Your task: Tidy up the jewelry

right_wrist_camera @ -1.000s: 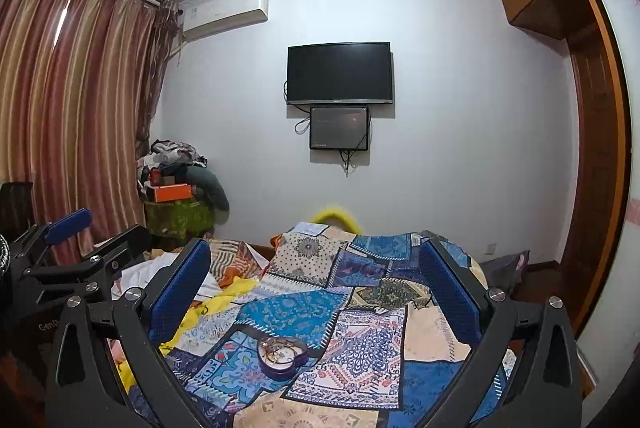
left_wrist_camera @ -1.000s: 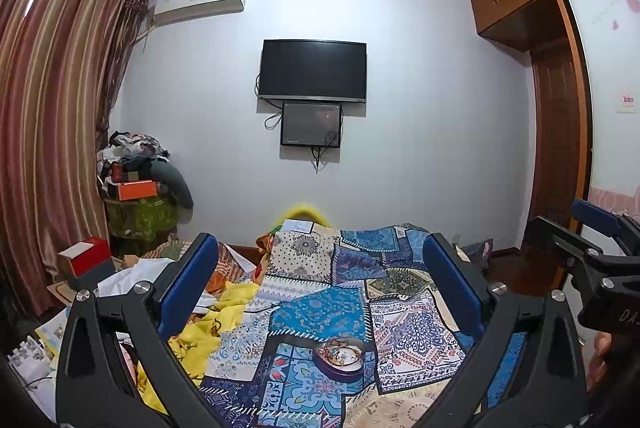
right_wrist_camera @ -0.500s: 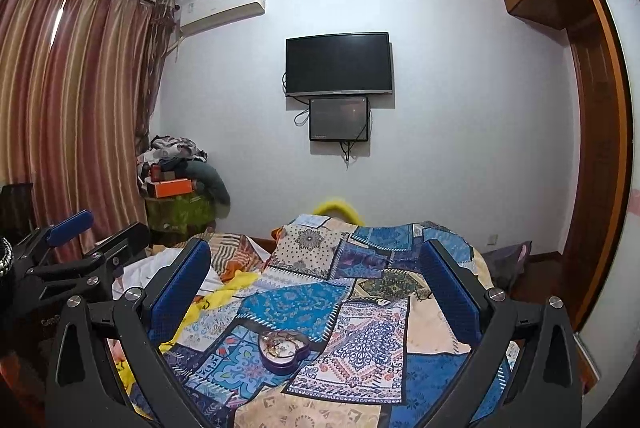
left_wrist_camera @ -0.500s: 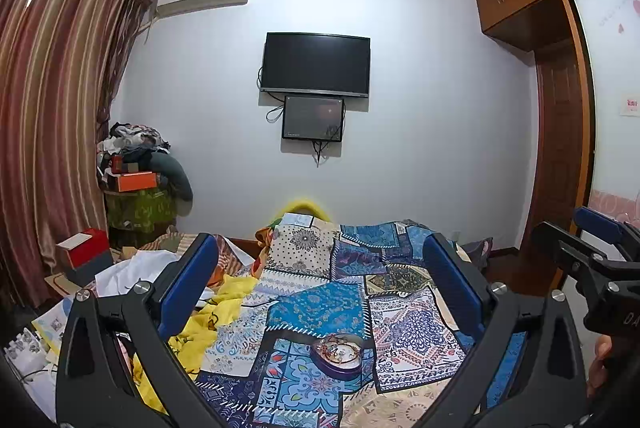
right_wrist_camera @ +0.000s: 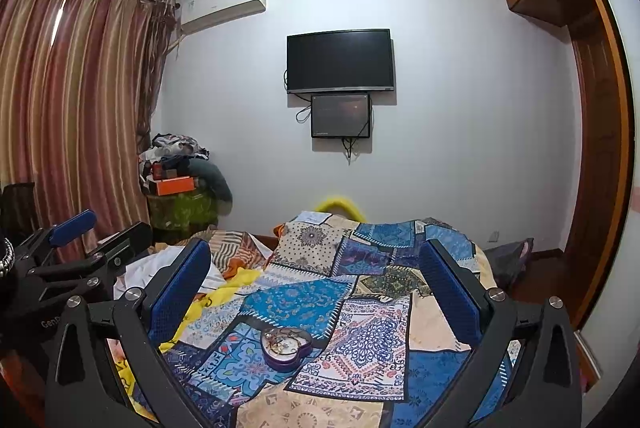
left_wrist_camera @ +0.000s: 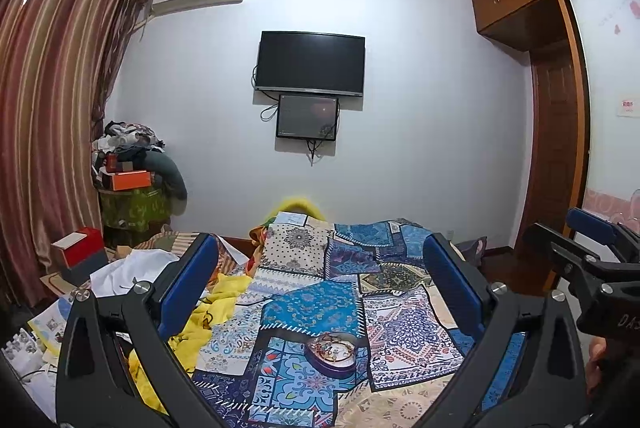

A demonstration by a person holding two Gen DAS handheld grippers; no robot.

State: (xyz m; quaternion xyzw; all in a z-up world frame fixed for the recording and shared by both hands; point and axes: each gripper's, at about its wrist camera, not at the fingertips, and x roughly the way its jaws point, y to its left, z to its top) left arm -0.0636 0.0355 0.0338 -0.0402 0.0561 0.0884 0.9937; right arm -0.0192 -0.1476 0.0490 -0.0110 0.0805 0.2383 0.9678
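- My left gripper [left_wrist_camera: 320, 288] hangs above the near end of the bed [left_wrist_camera: 404, 404], jaws spread wide with nothing between the blue pads [left_wrist_camera: 188, 284].
- My right gripper [right_wrist_camera: 316, 288] hangs beside it over the same near end, jaws equally released and empty; its blue pads [right_wrist_camera: 448, 292] frame the quilt below.
- From the left wrist view, the right gripper shows at the right edge; from the right wrist view, the left gripper shows at the left edge. The two are apart, not touching.
- The heart-shaped purple jewelry box [right_wrist_camera: 286, 346] sits open on the patchwork quilt [right_wrist_camera: 360, 344] near the foot-side edge closest to me, roughly midway across the bed. It lies below and between my jaws in both views, untouched by either.
- Inside the box I see a tangle of jewelry [left_wrist_camera: 334, 344], with gold and reddish pieces; single items are too small to tell apart.
- A yellow cloth [left_wrist_camera: 216, 304] is bunched along the left edge of the bed, with white fabric [left_wrist_camera: 132, 268] beyond it.
- Past the left side, a red box [left_wrist_camera: 78, 248] stands near the striped curtain [left_wrist_camera: 44, 131].
- In the far left corner, a pile of clothes and an orange box [right_wrist_camera: 176, 185] rest on a green-covered stand [right_wrist_camera: 182, 209].
- On the far wall hang a dark television [right_wrist_camera: 340, 61], a smaller screen [right_wrist_camera: 340, 115] just under it, and an air conditioner [right_wrist_camera: 222, 5] high up.
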